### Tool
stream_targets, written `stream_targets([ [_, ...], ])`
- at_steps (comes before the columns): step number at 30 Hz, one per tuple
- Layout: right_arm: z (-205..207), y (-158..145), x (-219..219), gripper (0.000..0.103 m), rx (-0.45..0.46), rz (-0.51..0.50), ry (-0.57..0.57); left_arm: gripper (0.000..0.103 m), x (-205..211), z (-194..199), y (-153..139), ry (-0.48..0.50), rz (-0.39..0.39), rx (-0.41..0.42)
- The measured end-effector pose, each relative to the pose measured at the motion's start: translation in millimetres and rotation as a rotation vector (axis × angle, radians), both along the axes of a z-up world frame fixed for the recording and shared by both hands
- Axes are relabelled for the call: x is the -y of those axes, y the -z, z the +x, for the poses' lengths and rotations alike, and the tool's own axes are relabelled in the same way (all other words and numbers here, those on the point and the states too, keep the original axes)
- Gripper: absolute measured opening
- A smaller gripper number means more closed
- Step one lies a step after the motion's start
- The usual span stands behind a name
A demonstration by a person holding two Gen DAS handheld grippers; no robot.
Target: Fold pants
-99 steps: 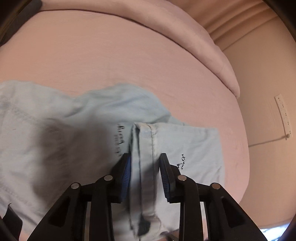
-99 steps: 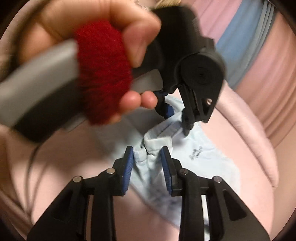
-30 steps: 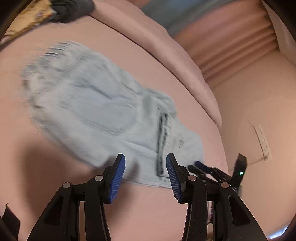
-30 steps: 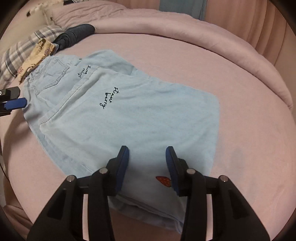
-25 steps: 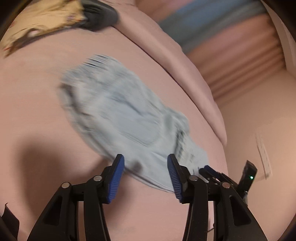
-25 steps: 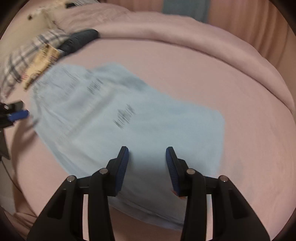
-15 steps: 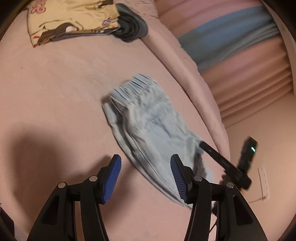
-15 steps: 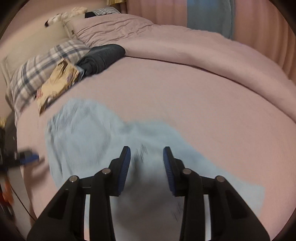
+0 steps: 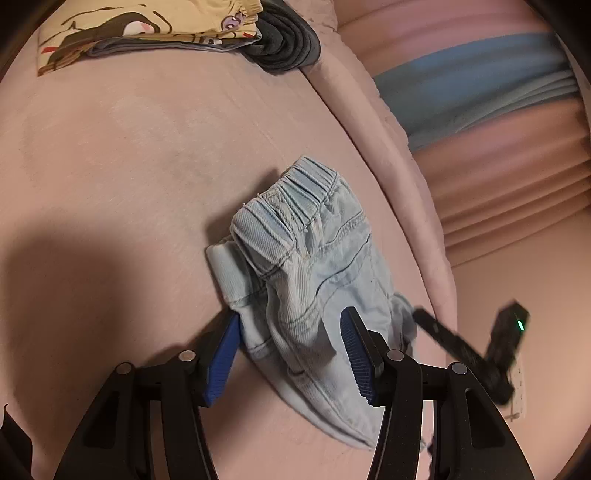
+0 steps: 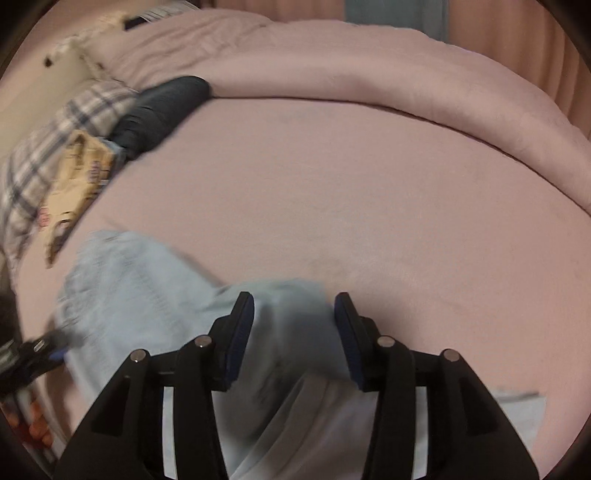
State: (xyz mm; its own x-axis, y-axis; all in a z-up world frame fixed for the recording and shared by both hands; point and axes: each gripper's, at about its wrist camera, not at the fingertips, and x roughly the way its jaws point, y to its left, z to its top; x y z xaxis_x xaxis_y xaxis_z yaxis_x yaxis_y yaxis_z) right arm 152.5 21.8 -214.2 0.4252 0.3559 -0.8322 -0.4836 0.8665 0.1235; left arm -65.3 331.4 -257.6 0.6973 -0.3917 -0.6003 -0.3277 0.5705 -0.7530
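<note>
Light blue denim pants (image 9: pixel 310 266) lie folded lengthwise on the pink bed (image 9: pixel 129 155), elastic waistband toward the far end. My left gripper (image 9: pixel 290 350) is open, its blue pads on either side of the pants near the waist end. My right gripper (image 10: pixel 293 332) is open low over the pants (image 10: pixel 147 295), which look blurred there. The right gripper also shows in the left wrist view (image 9: pixel 469 350) at the far side of the pants.
A yellow printed garment (image 9: pixel 147 26) and a dark folded garment (image 9: pixel 288 40) lie at the head of the bed. A plaid pillow (image 10: pixel 55 147) is at the left. A rolled pink duvet (image 10: pixel 369 74) runs along the far side. Curtains (image 9: pixel 498 110) hang behind.
Both grippers let go of the pants, which now lie flat on the bed. Both have since swung toward the waistband end and dropped closer to the cloth.
</note>
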Motion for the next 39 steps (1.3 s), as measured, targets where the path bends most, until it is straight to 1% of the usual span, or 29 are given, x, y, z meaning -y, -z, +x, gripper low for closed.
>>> stream_targets([
  [4,-32,-2,10,0.044,-0.02,0.039,-0.033,0.054,7,9,-5,0.003,0.057,-0.017],
  [8,-57,8,7,0.044,-0.052,0.028,-0.059,0.054,9,9,-7,0.009,0.086,-0.033],
  [9,-59,7,11,0.044,-0.051,0.021,-0.064,0.054,9,10,-8,0.008,0.087,-0.039],
  [11,-69,9,4,0.044,-0.035,-0.002,-0.085,0.054,9,12,-9,0.003,0.089,-0.051],
  [12,-67,9,-2,0.044,-0.032,-0.007,-0.093,0.054,9,11,-9,-0.003,0.097,-0.065],
  [13,-67,9,-3,0.044,-0.029,-0.009,-0.103,0.053,9,9,-11,-0.014,0.103,-0.082],
  [16,-70,4,-10,0.044,-0.024,-0.006,-0.12,0.053,8,4,-12,-0.04,0.101,-0.094],
  [18,-71,1,-12,0.044,-0.02,-0.003,-0.12,0.053,5,4,-8,-0.044,0.073,-0.092],
  [22,-73,-2,-11,0.044,-0.017,0.018,-0.112,0.054,-6,14,2,-0.054,-0.035,-0.042],
  [24,-75,-2,-10,0.044,-0.017,0.024,-0.103,0.054,-8,17,4,-0.041,-0.056,-0.027],
  [26,-77,-2,-8,0.044,-0.018,0.028,-0.098,0.049,-9,17,5,-0.046,-0.074,-0.013],
  [27,-78,-2,-8,0.044,-0.017,0.025,-0.093,0.042,-10,17,7,-0.05,-0.079,-0.013],
  [28,-78,-2,-6,0.044,-0.015,0.023,-0.088,0.037,-11,16,9,-0.059,-0.083,-0.019],
  [32,-79,-2,-1,0.044,-0.012,0.028,-0.073,0.032,-11,13,9,-0.073,-0.087,-0.014],
  [35,-79,-2,1,0.044,-0.015,0.033,-0.068,0.026,-8,12,4,-0.071,-0.083,0.013],
  [37,-79,-2,3,0.044,-0.015,0.037,-0.063,0.022,-5,11,-4,-0.061,-0.064,0.052],
  [39,-78,-2,5,0.044,-0.017,0.044,-0.064,0.022,1,10,-15,-0.052,-0.017,0.088],
])
